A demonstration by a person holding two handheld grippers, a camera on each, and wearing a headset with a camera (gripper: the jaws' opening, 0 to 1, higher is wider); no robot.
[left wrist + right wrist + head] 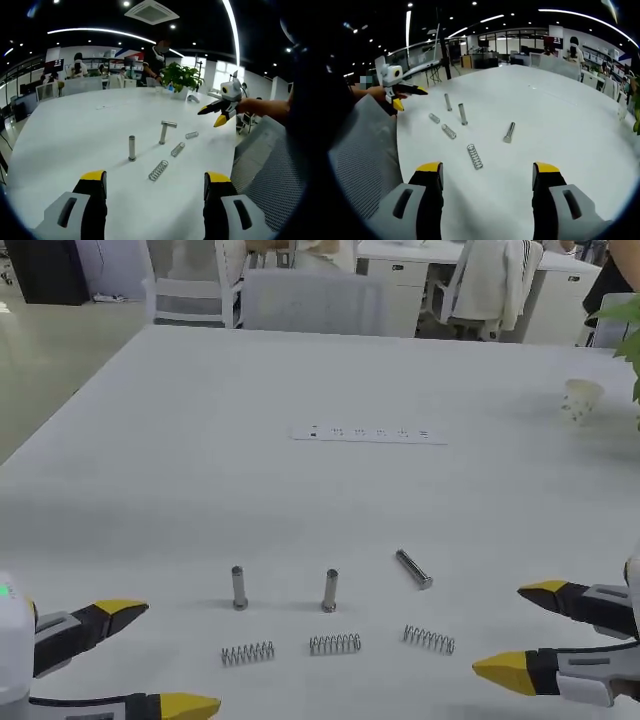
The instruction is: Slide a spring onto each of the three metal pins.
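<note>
Near the front edge of the white counter (200, 470), the left pin (239, 587) and the middle pin (330, 590) stand upright on their wider ends, apart from each other. The right pin (413, 568) lies on its side at an angle, to the right of them. Closer to the person, the left spring (247, 652), the middle spring (335, 643) and the right spring (429, 639) lie flat in a matching row, each near its own pin but not touching it. At the left end of that row the left tool (165, 655) is held over the counter, its yellow-tipped jaws spread wide with nothing between them. At the right end the right tool (515, 630) mirrors it, jaws also wide and empty. Each tool points inward toward the springs. Farther back a white power strip (368, 433) lies flat across the counter's middle. A small white cup (582, 398) stands near the far right edge, beside green plant leaves (630, 335). Beyond the counter stand white chairs (190, 295).
</note>
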